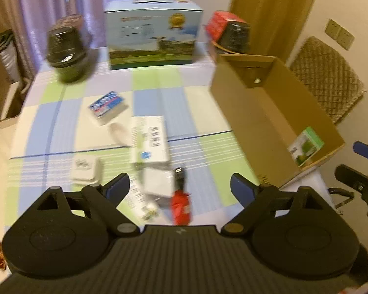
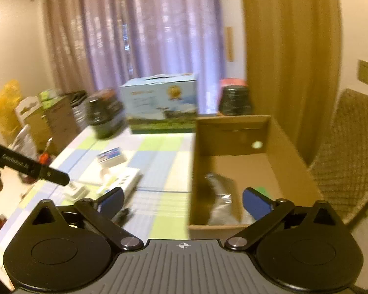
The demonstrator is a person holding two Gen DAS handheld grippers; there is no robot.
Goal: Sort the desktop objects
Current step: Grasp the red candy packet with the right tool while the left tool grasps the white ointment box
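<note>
Left wrist view: left gripper [image 1: 180, 187] spread wide, empty, above small boxes [image 1: 149, 139] and a red item [image 1: 181, 207] on the table [image 1: 201, 112].
Right wrist view: right gripper [image 2: 182, 199] spread, empty, over the cardboard box [image 2: 292, 152] holding a silver pouch [image 2: 220, 203].

A large blue printed carton [image 1: 152, 34] is seen at the tabletop's far edge, with dark jars [image 1: 67, 51] near both far corners. A wicker chair [image 1: 327, 78] is placed beyond the right edge, before lilac curtains [image 2: 135, 31].

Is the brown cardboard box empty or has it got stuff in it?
Not empty. The cardboard box is open on top, with a green-and-white packet and a silvery bag inside.
</note>
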